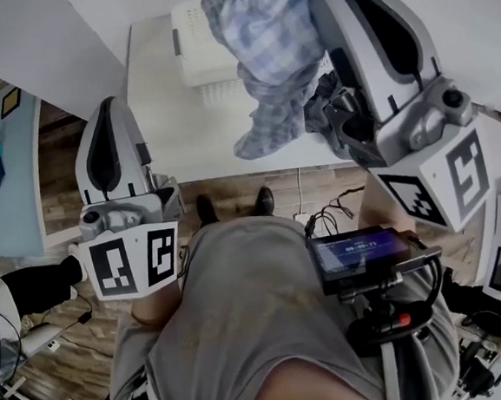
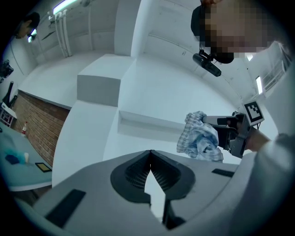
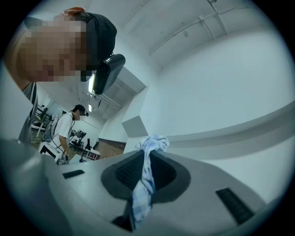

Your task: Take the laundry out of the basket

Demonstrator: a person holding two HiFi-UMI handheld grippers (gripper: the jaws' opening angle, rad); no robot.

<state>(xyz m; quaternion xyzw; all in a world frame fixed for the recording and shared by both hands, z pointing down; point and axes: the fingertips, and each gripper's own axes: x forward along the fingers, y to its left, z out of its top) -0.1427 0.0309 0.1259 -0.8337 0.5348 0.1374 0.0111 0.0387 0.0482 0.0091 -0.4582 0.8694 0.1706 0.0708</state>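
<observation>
1. The right gripper (image 3: 148, 154) is closed on a blue checked cloth (image 1: 264, 54). The fabric is pinched between the two pads, and a strip of it is seen running down between the jaws.
2. The cloth is held up in the air. It hangs from the jaws in a crumpled bunch, and it is not seen touching anything else.
3. In the head view the cloth is seen in front of the white basket (image 1: 195, 47), which stands on the white table (image 1: 175, 132). Part of the basket is covered by the cloth, so what is inside cannot be told.
4. The left gripper (image 2: 150, 156) is held at the person's left side, well apart from the cloth. Its jaw tips are pressed together and nothing is held between them.
5. In the head view the left gripper is seen beside the table's left edge, over the wooden floor (image 1: 60, 211).
</observation>
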